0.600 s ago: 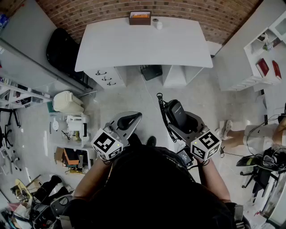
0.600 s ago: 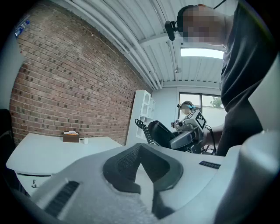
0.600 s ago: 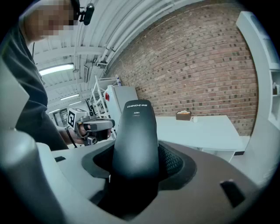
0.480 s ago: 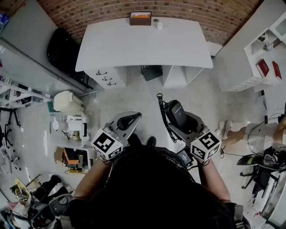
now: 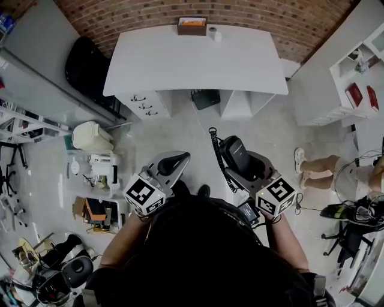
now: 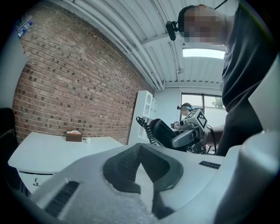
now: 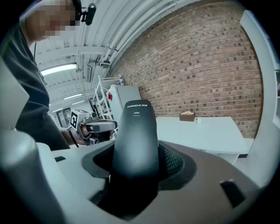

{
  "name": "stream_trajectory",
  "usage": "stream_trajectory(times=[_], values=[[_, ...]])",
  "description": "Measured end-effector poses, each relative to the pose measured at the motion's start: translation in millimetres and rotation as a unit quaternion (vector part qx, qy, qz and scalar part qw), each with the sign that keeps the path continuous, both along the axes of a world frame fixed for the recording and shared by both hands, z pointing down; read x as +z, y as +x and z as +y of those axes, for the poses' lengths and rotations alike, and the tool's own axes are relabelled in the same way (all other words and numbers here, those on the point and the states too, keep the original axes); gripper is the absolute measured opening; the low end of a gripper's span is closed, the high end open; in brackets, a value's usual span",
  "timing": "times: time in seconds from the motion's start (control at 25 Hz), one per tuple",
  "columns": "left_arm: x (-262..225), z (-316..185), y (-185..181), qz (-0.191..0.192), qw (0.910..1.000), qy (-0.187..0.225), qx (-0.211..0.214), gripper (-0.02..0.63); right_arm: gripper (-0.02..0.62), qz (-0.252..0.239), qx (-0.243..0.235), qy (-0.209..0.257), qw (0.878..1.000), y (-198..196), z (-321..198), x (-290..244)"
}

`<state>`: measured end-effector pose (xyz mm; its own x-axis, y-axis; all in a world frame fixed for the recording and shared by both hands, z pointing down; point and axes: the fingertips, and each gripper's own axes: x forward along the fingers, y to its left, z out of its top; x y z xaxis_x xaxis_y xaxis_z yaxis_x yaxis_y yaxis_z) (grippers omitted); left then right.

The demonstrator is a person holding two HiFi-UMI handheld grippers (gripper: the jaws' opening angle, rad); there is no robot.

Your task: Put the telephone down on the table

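**Telephone in the right tongs, off the table**

- Item 1, telephone [image 5: 236, 151]: black handset with small white lettering near its upper end. It is held above the floor [image 5: 180, 135] in front of the person, well apart from the table. In the right gripper view it [image 7: 135, 135] stands up between the jaws and leans slightly away from the camera.
- Item 2, coiled cord [image 5: 216, 157]: black, hanging along the handset's left side in the head view.
- Item 3, right tongs [image 5: 242, 163]: jaws set wide and closed on the telephone, with the dark pads against both flanks of the handset. Marker cube [image 5: 276, 196] at the near end.
- Item 4, left tongs [image 5: 173, 162]: jaws brought together, with nothing between them. Held beside the right tongs and apart from them. In the left gripper view the pads [image 6: 131, 159] meet at their tips.
- Item 5, table [image 5: 192, 63]: white, standing against the brick wall [image 5: 282, 18]. Its near part is bare.
- Item 6, brown box [image 5: 192, 26]: on the table's far edge by the wall.
- Item 7, small white cup [image 5: 212, 33]: just beside the box.
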<state>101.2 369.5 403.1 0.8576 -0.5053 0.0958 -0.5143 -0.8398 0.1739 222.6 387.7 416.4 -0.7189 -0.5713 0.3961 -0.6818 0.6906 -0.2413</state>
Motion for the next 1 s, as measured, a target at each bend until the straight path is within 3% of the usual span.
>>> stream_trajectory(times=[0.4,1.0], values=[[4.4,-35.7,-33.2,0.007,1.0,-0.004,-0.003,0.006,0.273,0.006,0.002,-0.008,1.0,-32.6,-37.3,6.0],[8.6,-128.0,-153.6,0.014,0.9997,-0.015,-0.016,0.006,0.273,0.015,0.023,-0.011,1.0,-131.1,-139.3,5.1]])
